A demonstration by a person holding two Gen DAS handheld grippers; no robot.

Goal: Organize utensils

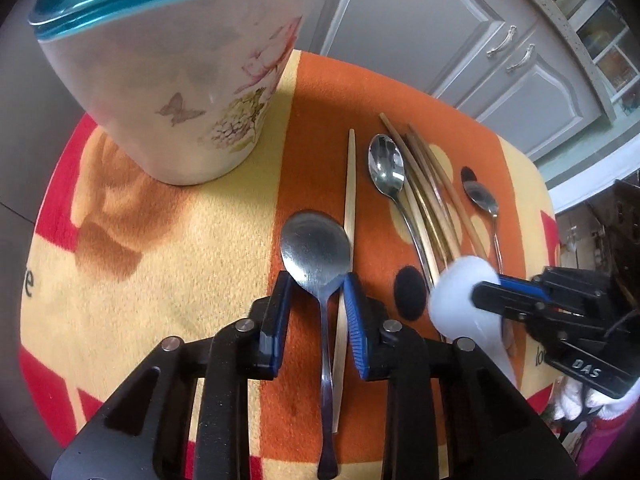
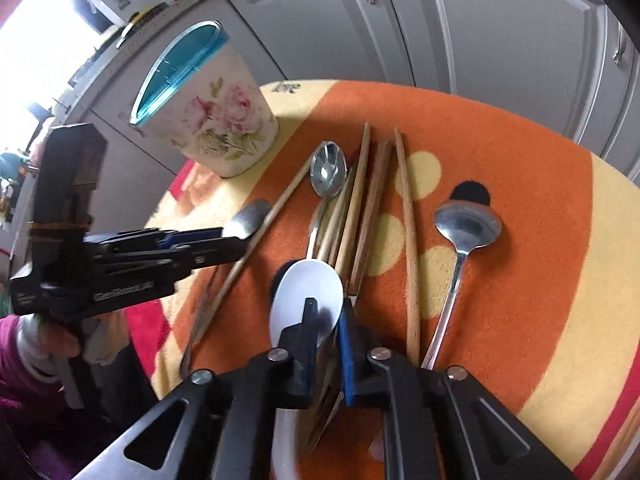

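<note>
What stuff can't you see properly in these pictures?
- Inside of the floral cup: left wrist view shows only its outer wall; its rim is cut off by the top edge.
- White spoon handle: right wrist view, hidden behind the right hand-held gripper.
- Big metal spoon handle end: left wrist view, cut off by the bottom edge.

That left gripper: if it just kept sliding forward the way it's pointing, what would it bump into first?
The left gripper already straddles the big metal spoon, so its bowl comes first, with a pale chopstick alongside. Farther on is only cloth; the floral holder sits off to the left.
</note>
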